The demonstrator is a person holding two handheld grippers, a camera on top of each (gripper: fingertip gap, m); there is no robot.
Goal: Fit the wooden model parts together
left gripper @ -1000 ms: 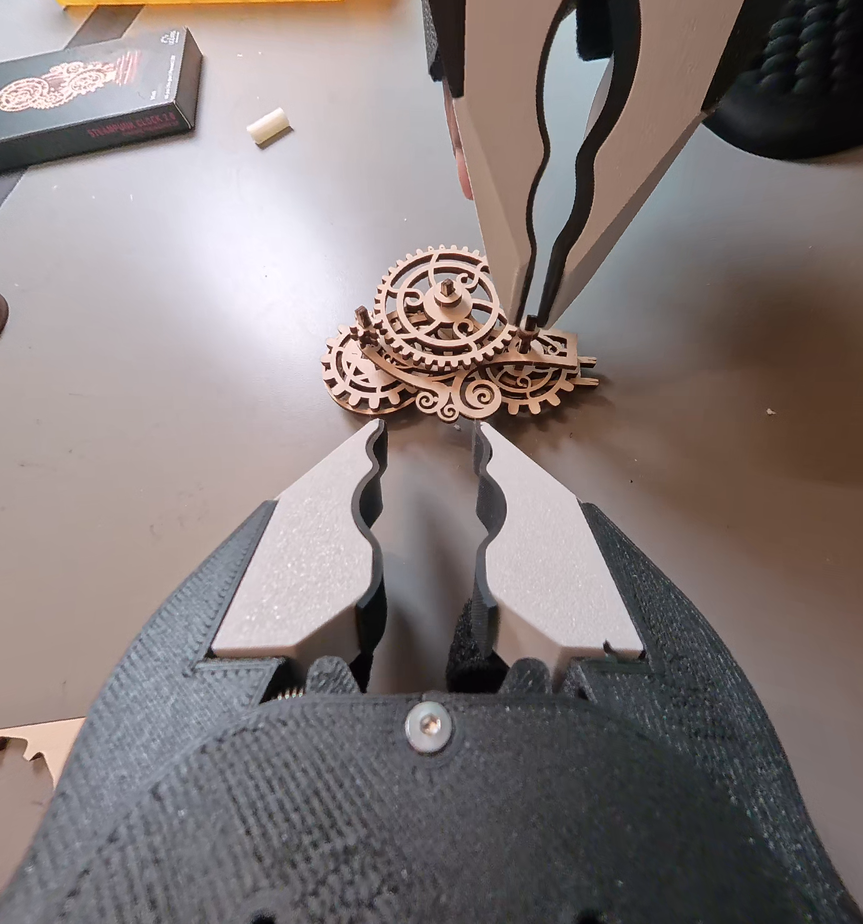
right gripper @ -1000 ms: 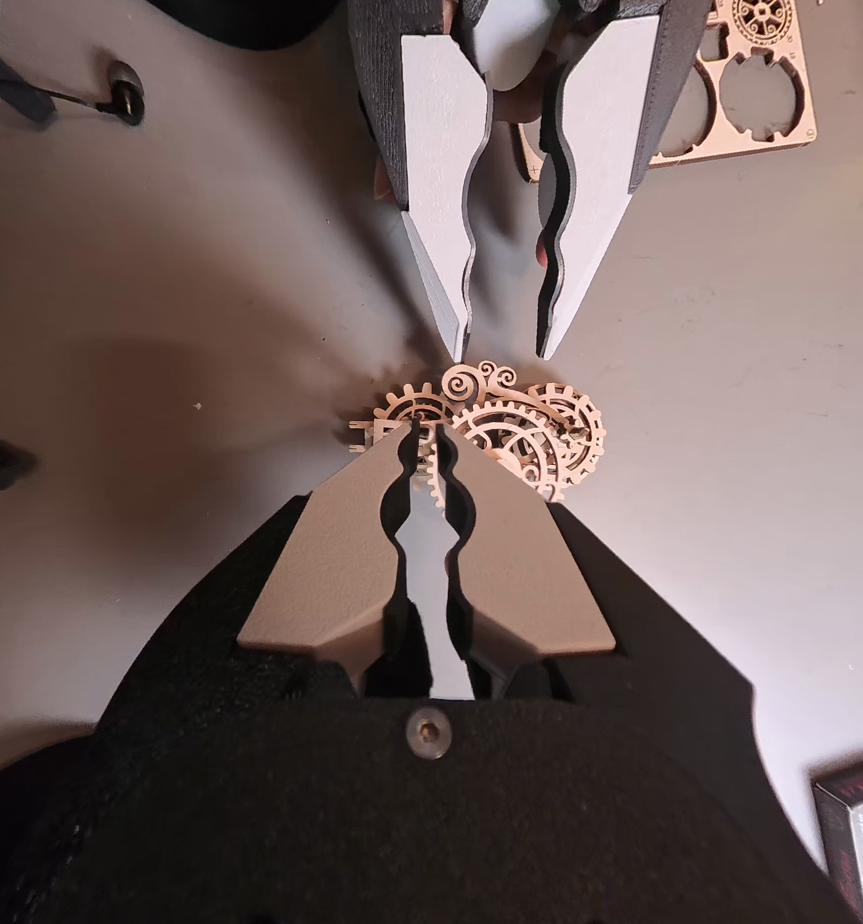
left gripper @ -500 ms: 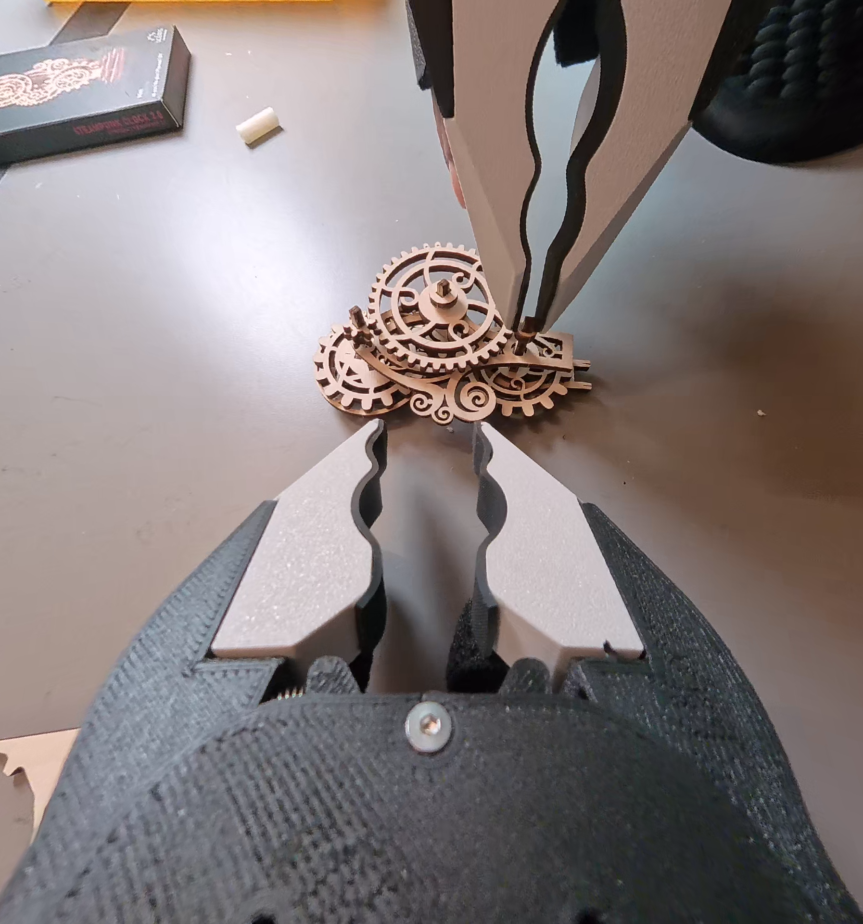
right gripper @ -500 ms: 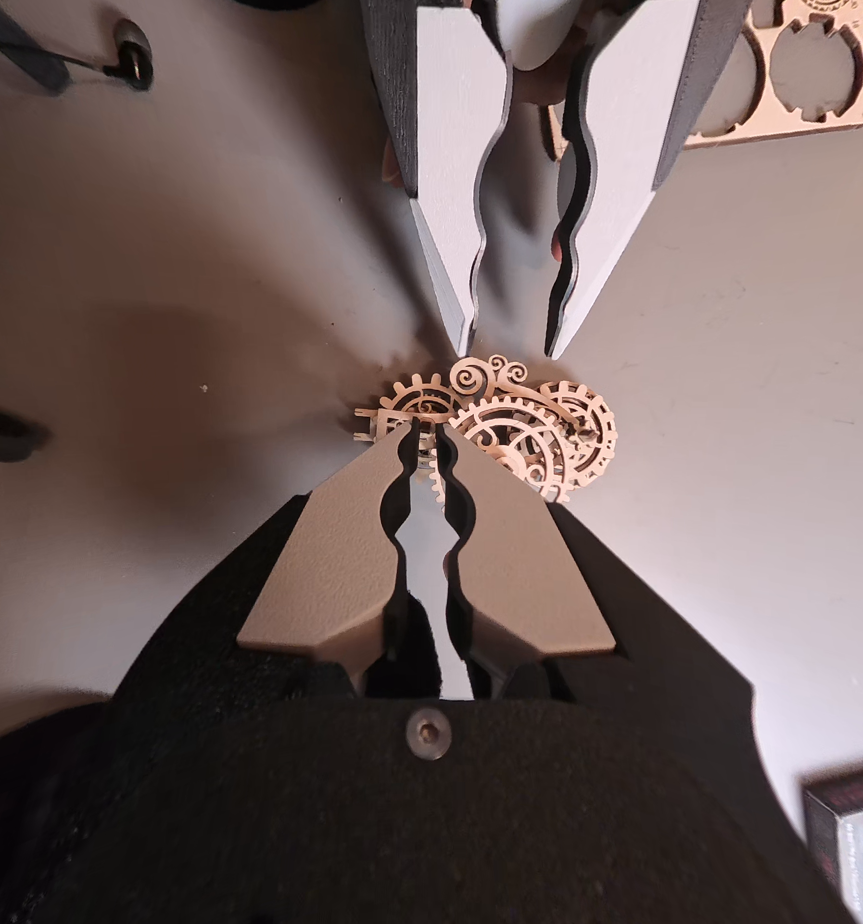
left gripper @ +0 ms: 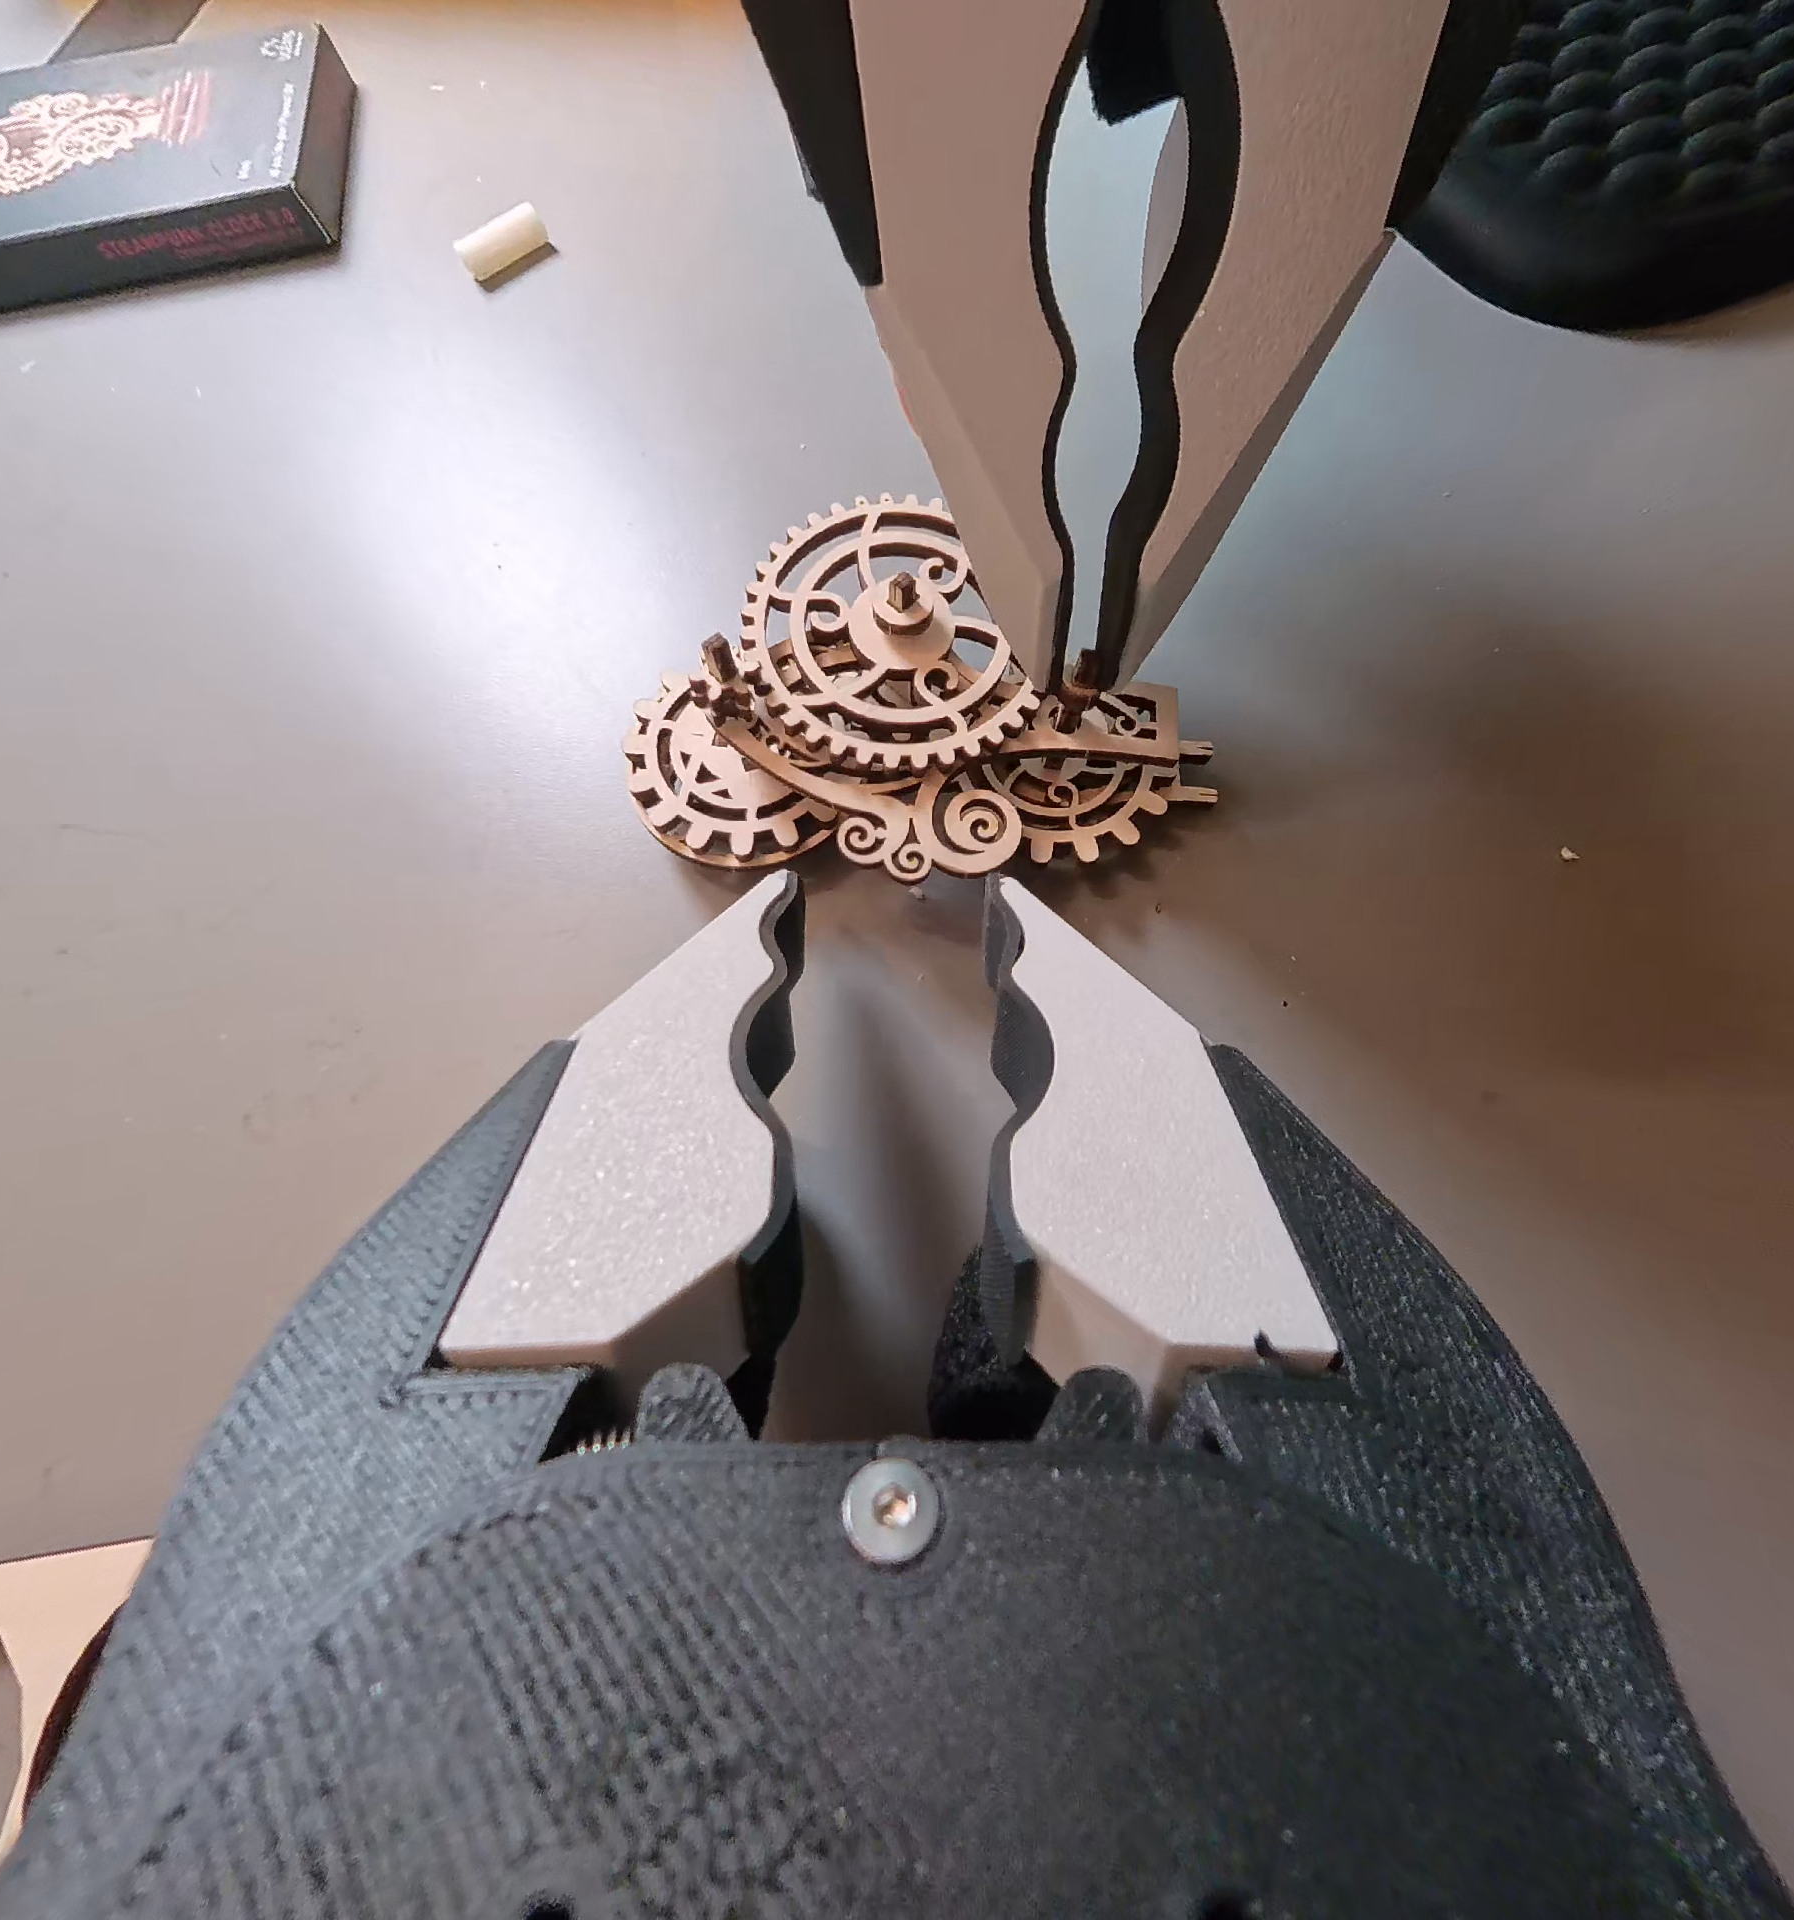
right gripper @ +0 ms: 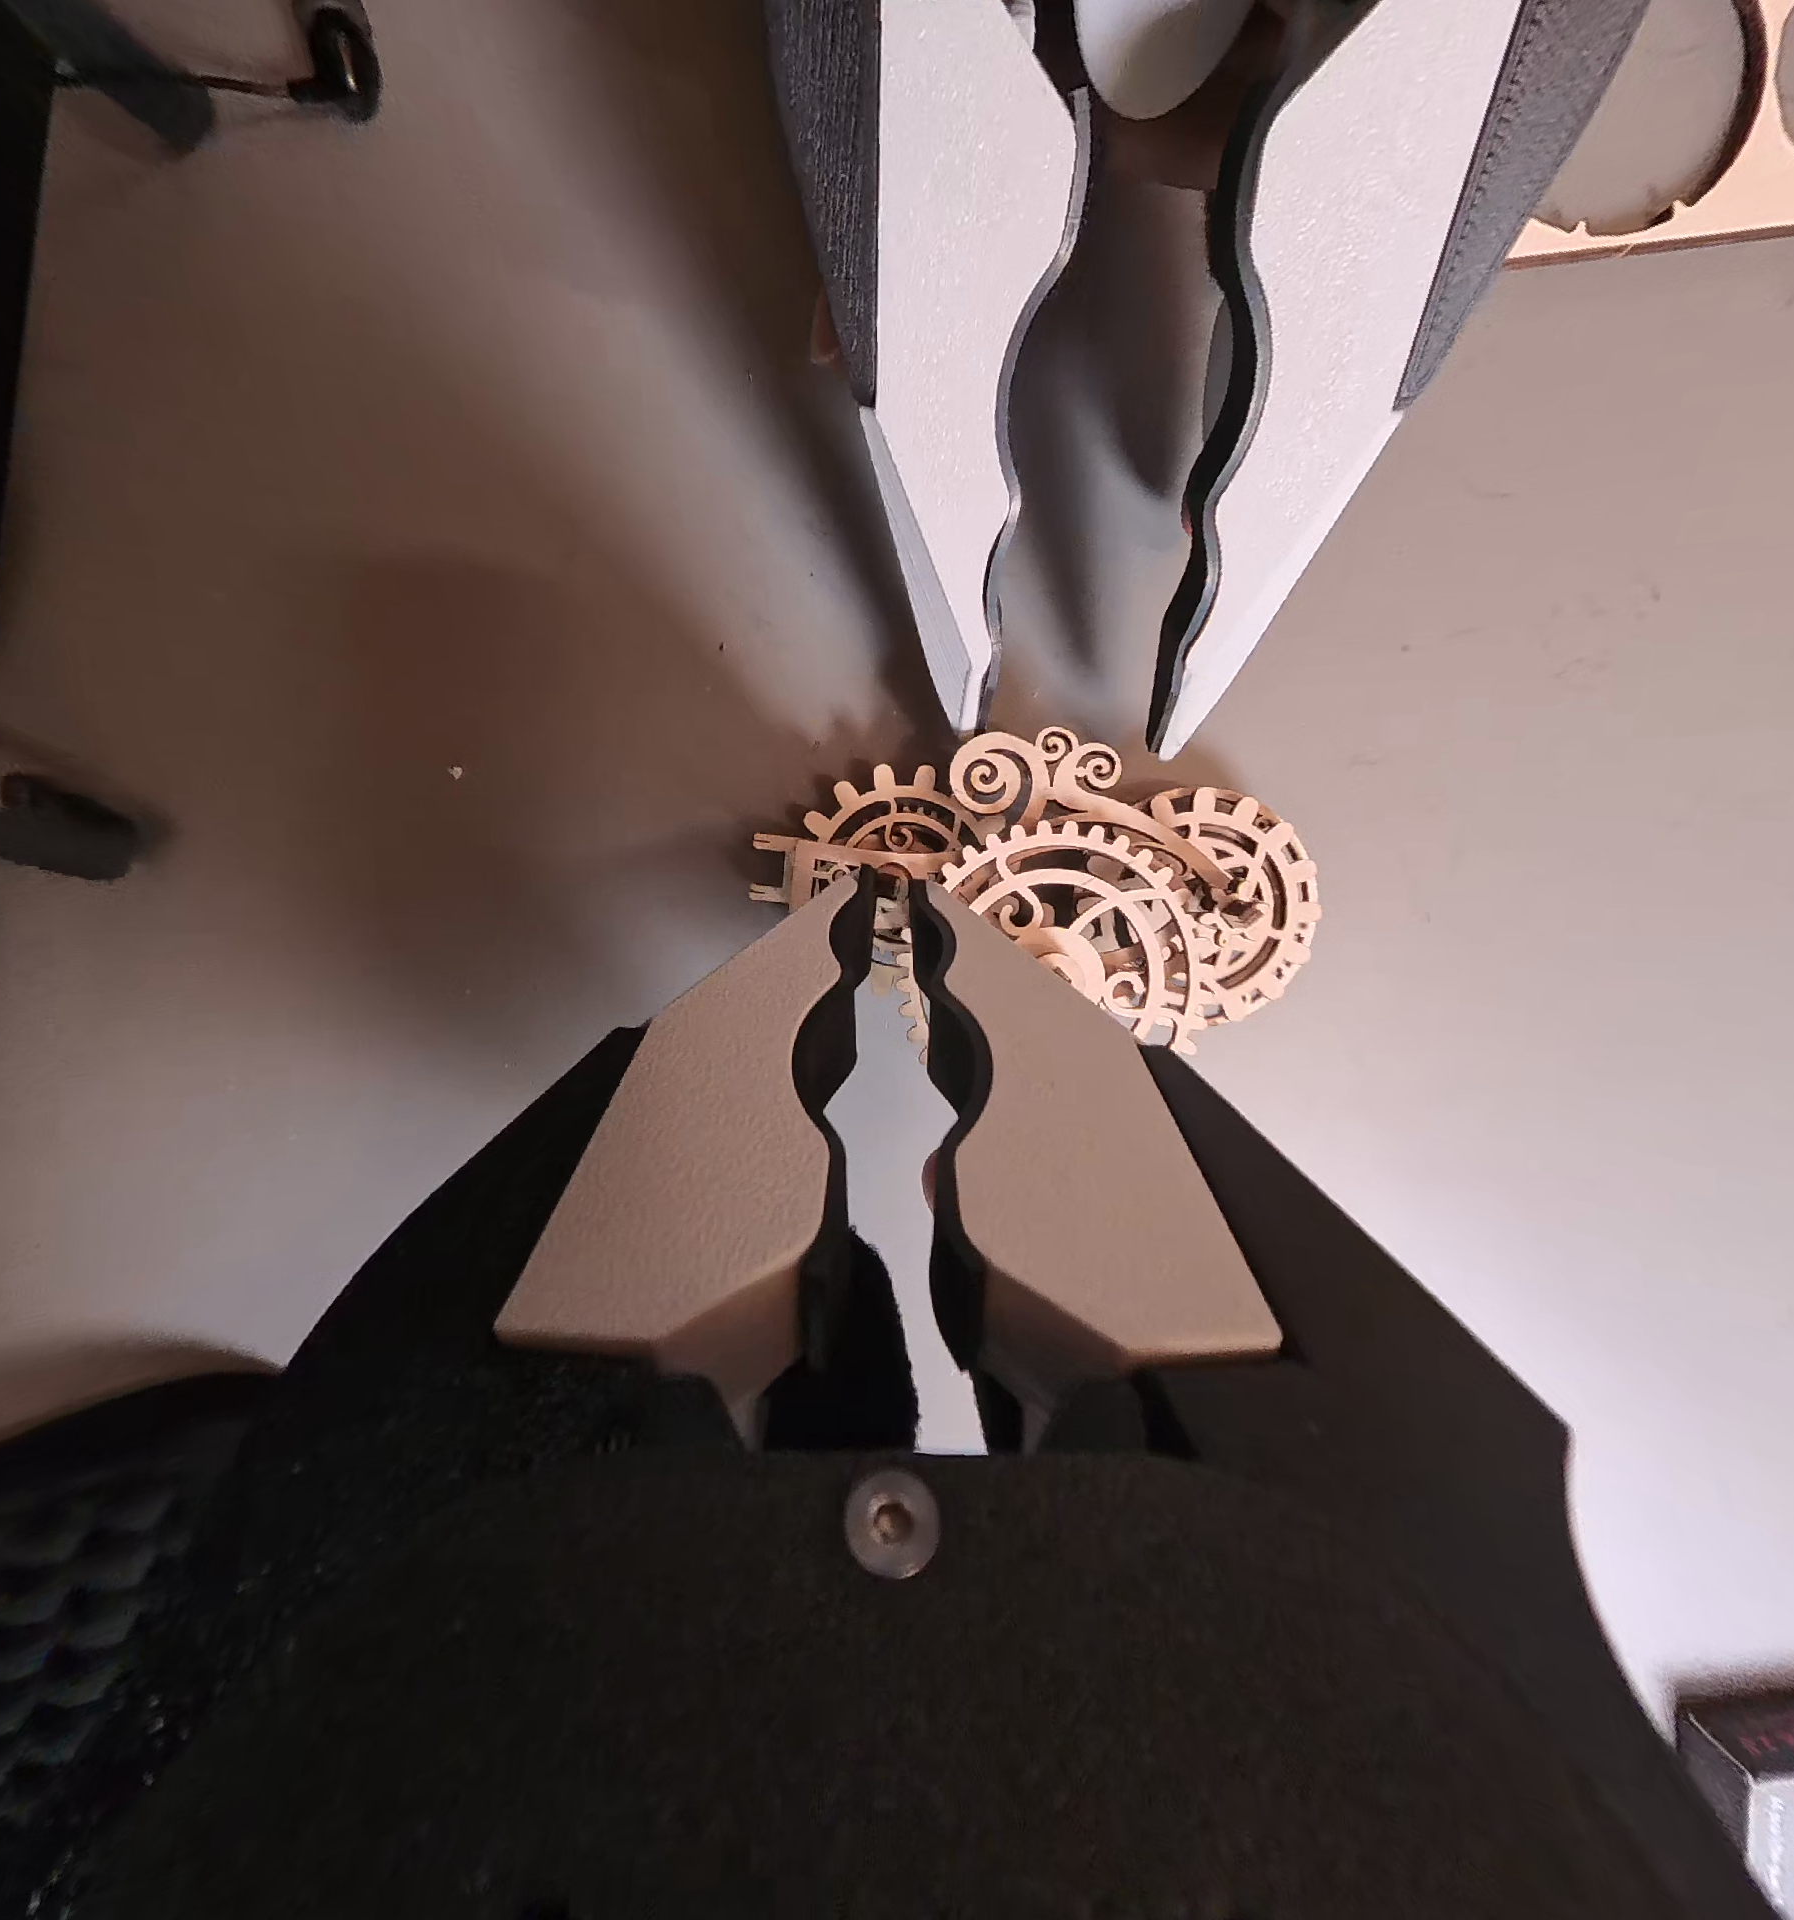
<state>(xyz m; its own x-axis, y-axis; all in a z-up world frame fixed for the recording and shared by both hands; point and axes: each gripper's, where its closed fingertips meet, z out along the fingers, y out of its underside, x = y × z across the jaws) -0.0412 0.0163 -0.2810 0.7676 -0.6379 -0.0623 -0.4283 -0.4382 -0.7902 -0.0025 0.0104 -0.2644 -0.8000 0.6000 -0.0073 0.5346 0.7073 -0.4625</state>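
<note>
A wooden gear assembly of several interlocked gears and a scrolled plate lies flat on the grey table. My left gripper is open and empty, with its tips just short of the assembly's near scrolled edge. It also shows in the right wrist view. My right gripper comes down from the far side and is shut on a small dark wooden peg. The peg stands upright in the plate at the assembly's right end. The right gripper also shows in the left wrist view.
A black box and a small white cylinder lie at the far left. A cut-out wooden sheet lies near my left gripper's body; it also shows in the right wrist view. A black mesh object sits at the far right. The tips of one gripper are about 5 cm away from the tips of the other. The black mesh object sits 20 cm or so from the ends of my right fingers.
The right gripper stays shut on the peg and the left stays open at the assembly's edge. Both views have shifted slightly; the assembly has not visibly moved.
</note>
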